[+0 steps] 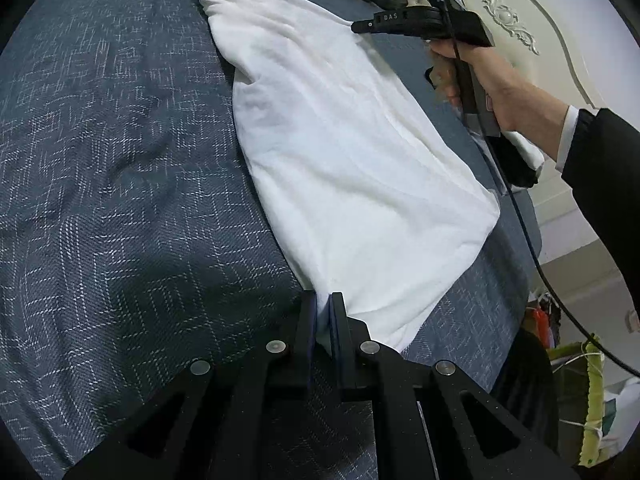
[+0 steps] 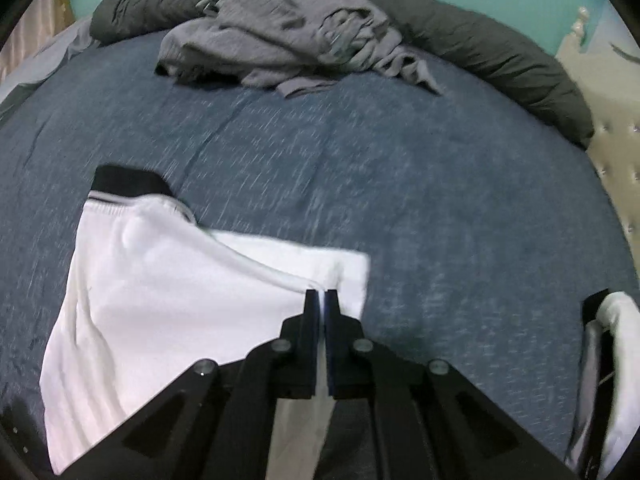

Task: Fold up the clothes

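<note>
A white garment (image 1: 352,152) with a black, white-striped band lies folded lengthwise on the blue patterned bedspread (image 1: 120,184). My left gripper (image 1: 323,300) is shut on the garment's near corner. In the left wrist view the right gripper (image 1: 360,26), held by a hand, hovers at the garment's far right edge. In the right wrist view my right gripper (image 2: 322,296) is shut, pinching the edge of the white garment (image 2: 168,296) near its corner; the black band (image 2: 132,182) lies to the far left.
A crumpled grey garment (image 2: 288,36) and a dark rolled quilt (image 2: 500,52) lie at the far side of the bed. A cream headboard (image 1: 532,28) stands at the right. Black-and-white clothing (image 2: 612,376) sits at the bed's right edge.
</note>
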`<state>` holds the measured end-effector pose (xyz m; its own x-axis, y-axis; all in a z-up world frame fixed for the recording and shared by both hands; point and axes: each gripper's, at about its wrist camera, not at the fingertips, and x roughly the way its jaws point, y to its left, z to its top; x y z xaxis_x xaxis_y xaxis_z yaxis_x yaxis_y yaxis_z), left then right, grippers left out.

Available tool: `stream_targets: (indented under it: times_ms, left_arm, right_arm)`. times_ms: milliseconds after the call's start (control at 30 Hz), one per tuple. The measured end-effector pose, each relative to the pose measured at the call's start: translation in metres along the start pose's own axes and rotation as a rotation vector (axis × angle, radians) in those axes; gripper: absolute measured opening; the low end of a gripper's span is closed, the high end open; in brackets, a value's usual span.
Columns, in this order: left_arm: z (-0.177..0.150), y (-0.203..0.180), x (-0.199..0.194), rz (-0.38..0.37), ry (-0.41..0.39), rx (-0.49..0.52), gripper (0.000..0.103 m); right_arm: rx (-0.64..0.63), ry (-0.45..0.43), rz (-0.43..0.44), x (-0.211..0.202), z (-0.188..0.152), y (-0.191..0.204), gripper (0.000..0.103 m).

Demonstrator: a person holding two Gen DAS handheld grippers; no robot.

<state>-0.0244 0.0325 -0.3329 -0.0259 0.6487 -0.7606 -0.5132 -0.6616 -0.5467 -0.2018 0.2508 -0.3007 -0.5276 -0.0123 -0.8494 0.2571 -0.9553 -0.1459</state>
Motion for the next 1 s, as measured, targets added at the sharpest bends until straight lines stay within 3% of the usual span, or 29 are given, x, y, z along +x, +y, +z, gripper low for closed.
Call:
stream_targets:
  times_ms: [133,367,433,567,733,833,933,1000]
  left_arm:
    - [-0.002,-0.001,0.000,0.002,0.001,0.001,0.007]
    - [-0.005,-0.001,0.000,0.000,0.004,-0.004,0.007]
    - [-0.005,0.002,-0.003,0.001,0.003,-0.007,0.007]
    - [-0.004,0.008,-0.010,0.003,0.000,-0.011,0.007]
    - [-0.006,0.009,-0.016,0.008,-0.008,-0.016,0.007]
    - [-0.007,0.012,-0.021,0.004,-0.015,-0.031,0.007]
    - [-0.010,0.013,-0.027,0.001,-0.024,-0.048,0.007]
    - [-0.013,0.013,-0.030,-0.005,-0.025,-0.058,0.008]
  right_arm:
    - [0.004,0.019,-0.052,0.005,0.005,-0.003,0.002]
    - [0.023,0.125,-0.119,0.036,0.004,-0.002,0.003]
    - [0.067,0.126,-0.092,0.034,0.003,-0.007,0.003]
    - [0.141,0.027,-0.029,-0.001,-0.004,-0.017,0.025]
    - [0.256,-0.012,0.153,-0.055,-0.047,-0.028,0.027]
    - [0.328,0.024,0.271,-0.075,-0.084,-0.025,0.027]
    - [0.362,0.063,0.339,-0.084,-0.114,-0.021,0.027]
    - [0.359,0.093,0.340,-0.085,-0.128,-0.015,0.027]
